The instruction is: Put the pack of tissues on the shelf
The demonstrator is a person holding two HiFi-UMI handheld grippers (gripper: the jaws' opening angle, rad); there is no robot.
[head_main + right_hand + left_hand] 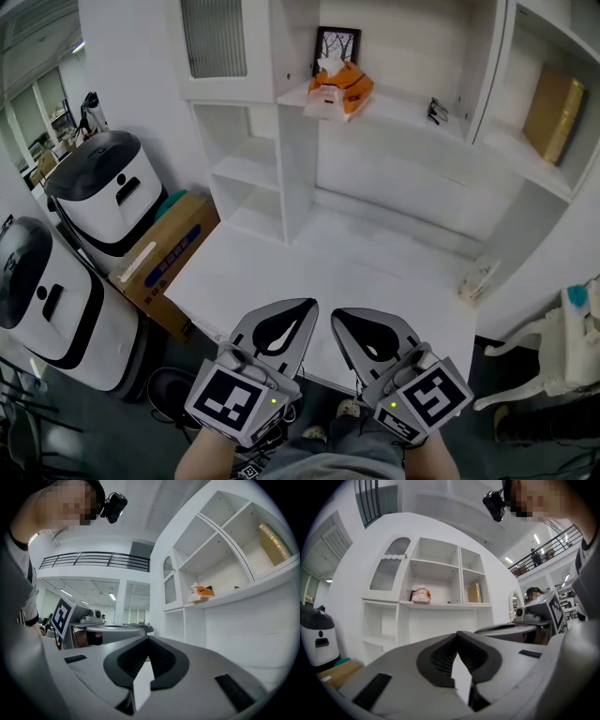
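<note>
Jaws on the left gripper (pixel 302 307) and right gripper (pixel 337 315) are clenched on nothing, parked low at the frame's bottom, likely because the pack of tissues (pixel 339 89) already sits on the shelf (pixel 403 109) at upper centre, seemingly touching a framed picture (pixel 337 45).

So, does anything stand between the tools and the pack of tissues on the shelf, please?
Nothing visible does. The left tool and right tool, both shut, hover at the near edge of the table; its top is bare up to the shelf with the pack of tissues. A small clear item lies off to the right.
</note>
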